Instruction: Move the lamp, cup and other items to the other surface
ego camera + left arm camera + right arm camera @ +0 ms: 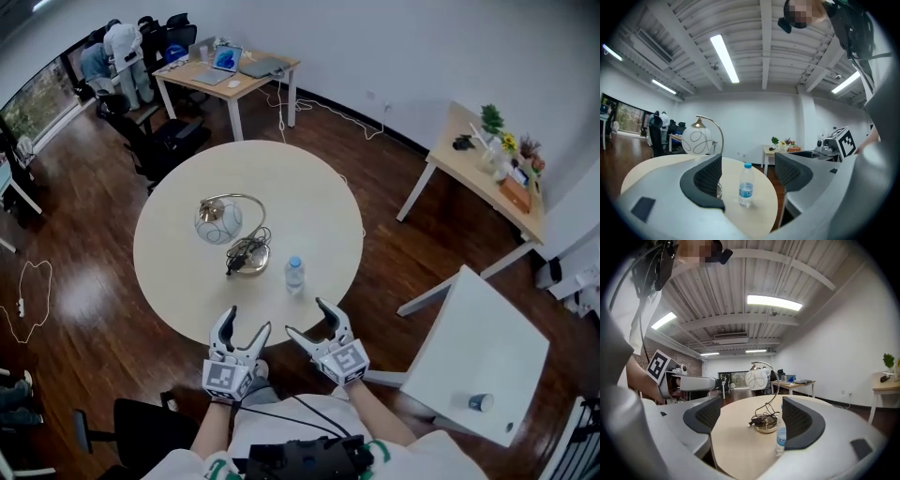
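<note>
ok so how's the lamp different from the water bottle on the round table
The lamp is taller, a brass arch carrying a white globe, with its cord bundled on the base; the bottle is short clear plastic with a blue cap. The lamp stands nearer the middle of the round table, the bottle nearer the person's edge. Both stand upright and neither is held.

lamp [218, 222], bottle [294, 275] upright, rnd table [314, 192], cup [481, 402] apart

A jaw half hides the bottle [780, 442].
</note>
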The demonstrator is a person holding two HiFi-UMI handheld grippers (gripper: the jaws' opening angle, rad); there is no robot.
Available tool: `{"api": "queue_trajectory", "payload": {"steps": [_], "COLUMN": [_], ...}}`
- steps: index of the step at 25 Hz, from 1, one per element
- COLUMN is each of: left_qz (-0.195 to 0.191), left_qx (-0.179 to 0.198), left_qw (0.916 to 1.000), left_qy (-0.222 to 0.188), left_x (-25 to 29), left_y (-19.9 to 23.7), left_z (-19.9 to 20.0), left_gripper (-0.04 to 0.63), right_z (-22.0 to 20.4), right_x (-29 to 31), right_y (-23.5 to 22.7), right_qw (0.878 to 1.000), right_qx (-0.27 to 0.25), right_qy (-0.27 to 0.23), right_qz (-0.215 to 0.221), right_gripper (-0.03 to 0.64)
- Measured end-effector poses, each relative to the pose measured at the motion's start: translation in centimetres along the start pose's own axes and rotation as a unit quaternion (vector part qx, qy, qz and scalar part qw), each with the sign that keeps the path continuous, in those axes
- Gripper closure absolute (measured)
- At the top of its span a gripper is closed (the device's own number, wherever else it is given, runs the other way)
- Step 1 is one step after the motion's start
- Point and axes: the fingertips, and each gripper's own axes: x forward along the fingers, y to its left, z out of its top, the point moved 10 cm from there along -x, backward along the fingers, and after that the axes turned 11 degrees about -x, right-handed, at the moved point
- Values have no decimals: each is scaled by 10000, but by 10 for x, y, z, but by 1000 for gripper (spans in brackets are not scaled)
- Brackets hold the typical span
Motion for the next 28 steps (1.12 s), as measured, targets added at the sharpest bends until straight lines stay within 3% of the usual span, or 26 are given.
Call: {"api": "queue_trajectory", "payload": {"steps": [6, 12, 23, 28], "left_qz": [444, 893, 1291, 1201], "left_qx": [-17, -88, -100, -345], "left_qw": [9990, 9959, 9913, 9917], "left_qy": [35, 80, 254, 306], "left_x": [-18, -33, -46, -43], "left_y": [35, 78, 137, 142], "left_z": [2, 8, 5, 20], "left_gripper": [245, 245, 245, 245], "right_z": [-14, -34, -97, -120], "right_x": [57, 131, 277, 323], "right_y": [28, 36, 4, -2], "right_qw": [9977, 9957, 9881, 9801], "right_qx": [166, 432, 1248, 1666], "right_qy": [7, 258, 883, 1053], "right_qz": [651, 774, 146, -221], "right_gripper": [202, 202, 204, 244]}}
